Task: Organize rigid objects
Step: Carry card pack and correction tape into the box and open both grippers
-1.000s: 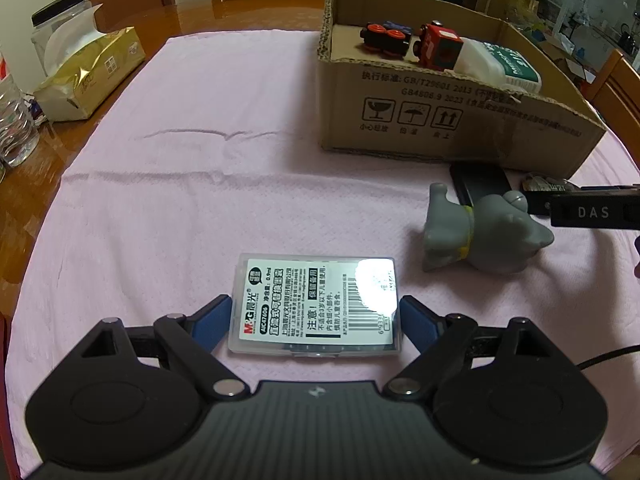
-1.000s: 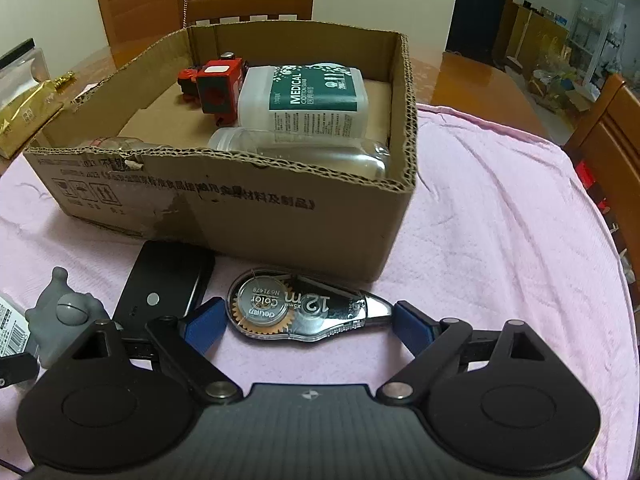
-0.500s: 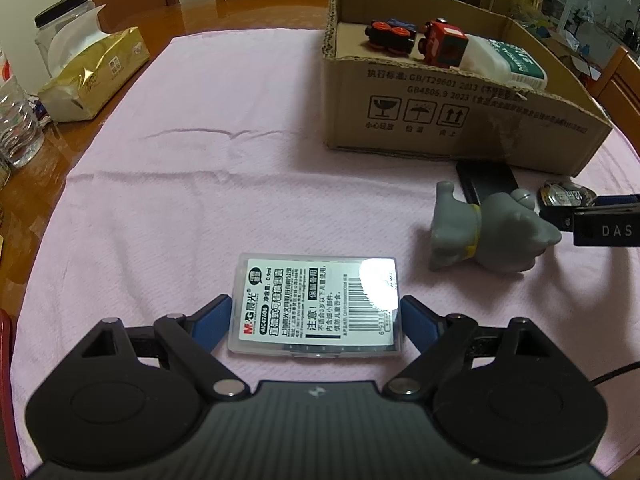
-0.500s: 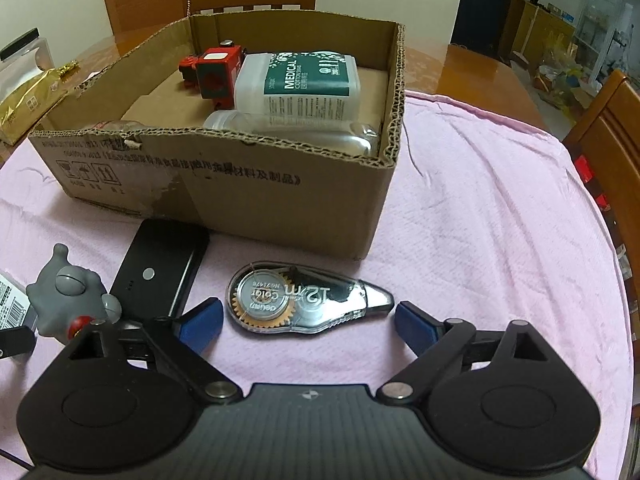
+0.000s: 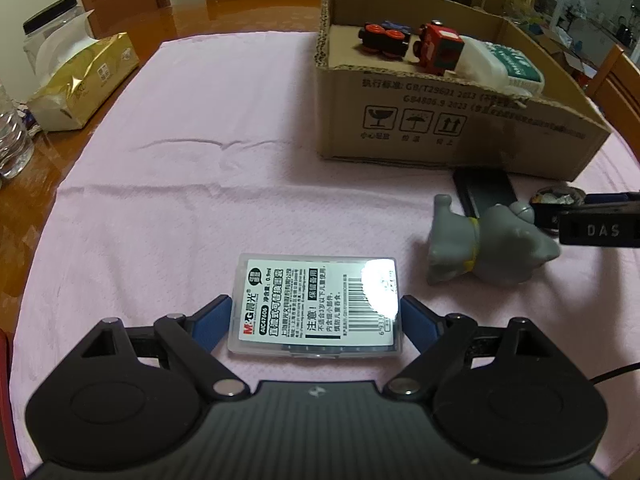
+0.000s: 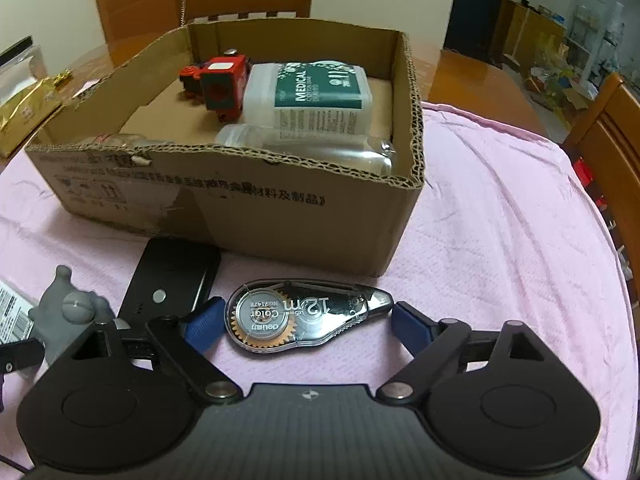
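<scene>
Tape dispenser (image 6: 308, 316) before box (image 6: 240, 204) (phone (image 6: 172, 280) left)

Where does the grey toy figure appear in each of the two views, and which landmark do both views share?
Left wrist view: the grey toy figure lies at the right, right of the plastic case with the barcode label.
Right wrist view: it is at the lower left edge, beside the black phone.
Shared landmark: the cardboard box.
</scene>
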`<state>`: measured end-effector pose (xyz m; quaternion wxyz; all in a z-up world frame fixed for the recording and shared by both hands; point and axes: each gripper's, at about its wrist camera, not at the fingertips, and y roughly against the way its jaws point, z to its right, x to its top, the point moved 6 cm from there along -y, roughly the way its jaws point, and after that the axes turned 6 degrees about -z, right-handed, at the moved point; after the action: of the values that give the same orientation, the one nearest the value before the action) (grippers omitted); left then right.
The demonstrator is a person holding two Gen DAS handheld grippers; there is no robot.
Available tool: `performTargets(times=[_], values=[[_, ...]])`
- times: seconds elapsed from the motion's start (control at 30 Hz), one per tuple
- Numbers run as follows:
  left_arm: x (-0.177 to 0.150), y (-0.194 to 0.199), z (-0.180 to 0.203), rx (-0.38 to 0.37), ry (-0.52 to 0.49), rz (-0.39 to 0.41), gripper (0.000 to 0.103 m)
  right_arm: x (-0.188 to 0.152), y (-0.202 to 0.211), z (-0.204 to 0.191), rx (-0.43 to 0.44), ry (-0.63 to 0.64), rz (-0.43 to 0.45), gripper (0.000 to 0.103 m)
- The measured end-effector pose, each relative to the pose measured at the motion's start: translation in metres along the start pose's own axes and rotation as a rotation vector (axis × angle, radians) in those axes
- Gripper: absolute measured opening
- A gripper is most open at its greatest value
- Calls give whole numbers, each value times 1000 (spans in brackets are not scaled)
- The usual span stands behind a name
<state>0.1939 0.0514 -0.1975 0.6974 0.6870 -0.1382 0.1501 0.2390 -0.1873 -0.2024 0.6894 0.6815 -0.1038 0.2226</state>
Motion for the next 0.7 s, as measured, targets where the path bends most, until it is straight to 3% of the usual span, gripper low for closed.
performTargets(times=[0.33, 0.53, 0.7], values=[[24, 52, 9, -60, -162, 11, 88, 2, 32, 8, 80, 119, -37, 92], [70, 99, 25, -79, -278, 134, 88, 15, 74, 11, 142, 198, -8, 92], [121, 92, 47, -96, -326, 197, 88, 36, 99, 12, 177, 214, 32, 92]])
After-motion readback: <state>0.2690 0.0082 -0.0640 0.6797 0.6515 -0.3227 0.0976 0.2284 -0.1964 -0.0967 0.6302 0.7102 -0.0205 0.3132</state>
